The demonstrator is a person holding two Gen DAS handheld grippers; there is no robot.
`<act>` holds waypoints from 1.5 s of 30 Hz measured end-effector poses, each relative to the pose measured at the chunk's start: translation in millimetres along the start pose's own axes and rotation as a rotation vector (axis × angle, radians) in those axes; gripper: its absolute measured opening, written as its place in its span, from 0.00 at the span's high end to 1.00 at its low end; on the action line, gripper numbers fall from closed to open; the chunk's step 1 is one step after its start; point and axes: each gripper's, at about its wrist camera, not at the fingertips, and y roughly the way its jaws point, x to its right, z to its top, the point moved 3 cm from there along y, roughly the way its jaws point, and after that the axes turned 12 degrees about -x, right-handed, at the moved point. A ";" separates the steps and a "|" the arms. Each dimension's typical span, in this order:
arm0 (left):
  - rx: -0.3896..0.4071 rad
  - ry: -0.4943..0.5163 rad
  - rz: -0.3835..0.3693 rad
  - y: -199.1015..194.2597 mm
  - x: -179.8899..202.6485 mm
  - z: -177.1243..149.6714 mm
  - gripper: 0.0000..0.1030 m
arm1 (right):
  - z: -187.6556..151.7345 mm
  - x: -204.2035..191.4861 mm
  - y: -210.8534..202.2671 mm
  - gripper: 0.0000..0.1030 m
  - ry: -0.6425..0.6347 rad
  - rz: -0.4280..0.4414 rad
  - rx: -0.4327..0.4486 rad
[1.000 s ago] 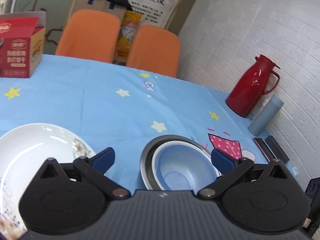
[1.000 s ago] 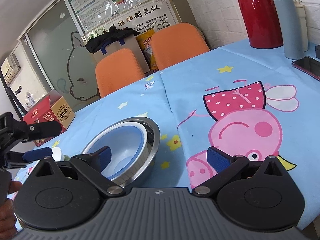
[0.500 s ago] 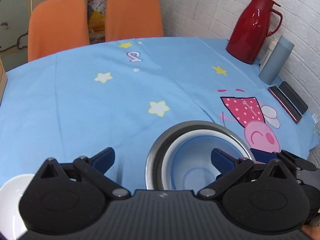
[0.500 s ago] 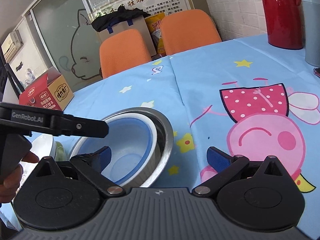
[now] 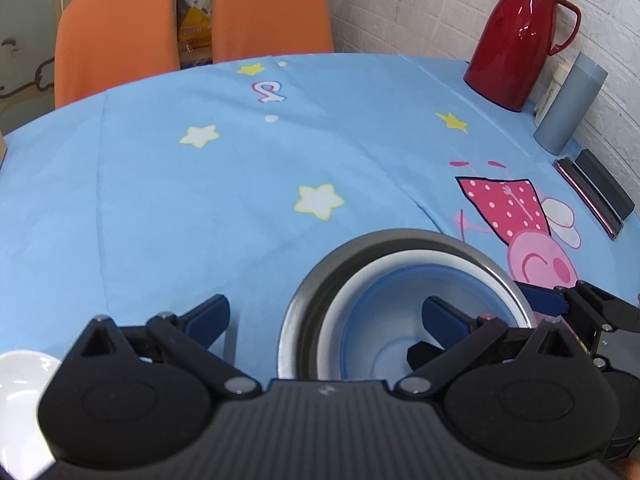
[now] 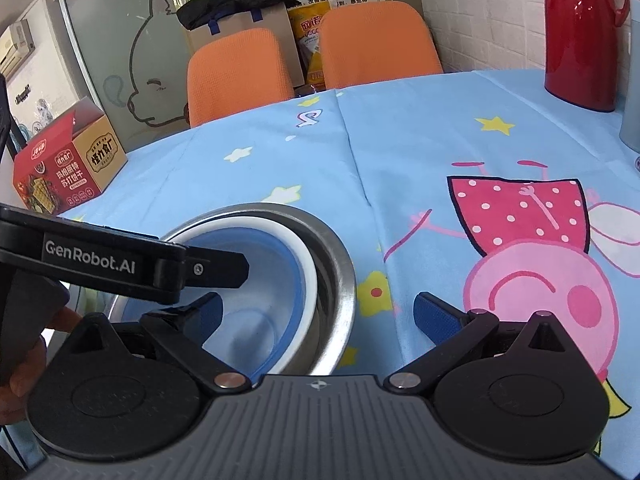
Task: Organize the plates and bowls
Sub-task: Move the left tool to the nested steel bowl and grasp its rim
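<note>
Both grippers, left (image 5: pixel 326 316) and right (image 6: pixel 318 314), spread wide, straddle opposite rims of the steel bowl (image 5: pixel 316 280) nesting the blue bowl (image 5: pixel 400 312).

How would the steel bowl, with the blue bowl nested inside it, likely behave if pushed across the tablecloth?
The steel bowl looks rigid and smooth, so it would probably slide rather than tip. The blue bowl sits loosely inside and may rattle or shift. The tablecloth could bunch up.

Two nested bowls near the table's near edge: one steel bowl (image 5: pixel 308 300), one blue bowl (image 5: pixel 384 312) inside. One white plate (image 5: pixel 20 392) at the near left corner. Two orange chairs (image 5: pixel 116 32) beyond the far edge. One red thermos (image 5: pixel 516 36), one grey tumbler (image 5: pixel 570 108), one red carton (image 6: pixel 68 164).
</note>
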 end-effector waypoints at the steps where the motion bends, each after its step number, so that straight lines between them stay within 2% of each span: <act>1: -0.004 0.004 0.000 2.1 1.1 -0.3 0.01 | -0.1 -1.2 1.3 0.00 -0.010 -0.012 0.000; 6: -0.003 0.029 0.020 6.3 5.1 -1.6 0.01 | -2.4 -0.4 3.3 0.00 -0.019 -0.023 0.030; 10: -0.008 0.026 0.006 4.5 6.1 -0.2 0.01 | -4.5 0.9 2.0 0.00 -0.007 -0.013 0.053; 15: -0.019 0.030 0.009 4.5 8.1 -0.7 0.01 | -6.7 -9.9 4.6 0.00 -0.070 -0.071 0.032; 20: -0.032 0.033 -0.005 5.9 5.1 -1.9 0.01 | -7.5 -3.9 -7.0 0.00 -0.003 0.009 0.037; 27: -0.042 0.045 -0.030 10.0 8.6 -0.8 0.01 | -9.3 -7.7 -3.9 0.00 -0.047 0.010 0.040; 32: -0.042 0.055 -0.052 11.6 13.0 -0.4 0.03 | -10.8 -4.5 -7.6 0.00 -0.027 0.024 0.052; 36: -0.039 0.060 -0.084 9.5 14.2 -3.1 0.13 | -13.6 -7.2 -7.3 0.00 -0.048 0.015 0.056; 39: -0.036 0.047 -0.096 5.7 13.4 -5.6 0.19 | -16.0 -10.1 -7.8 0.11 -0.054 0.039 0.061; 41: -0.030 0.023 -0.087 4.0 10.7 -6.9 0.26 | -16.9 -13.4 -6.9 0.23 -0.064 0.050 0.064; 44: -0.024 -0.005 -0.080 2.2 6.7 -7.1 0.38 | -17.2 -15.2 -6.7 0.24 -0.068 0.041 0.066; 45: -0.026 -0.008 -0.077 2.0 5.8 -7.3 0.47 | -17.5 -13.6 -7.5 0.25 -0.058 0.047 0.068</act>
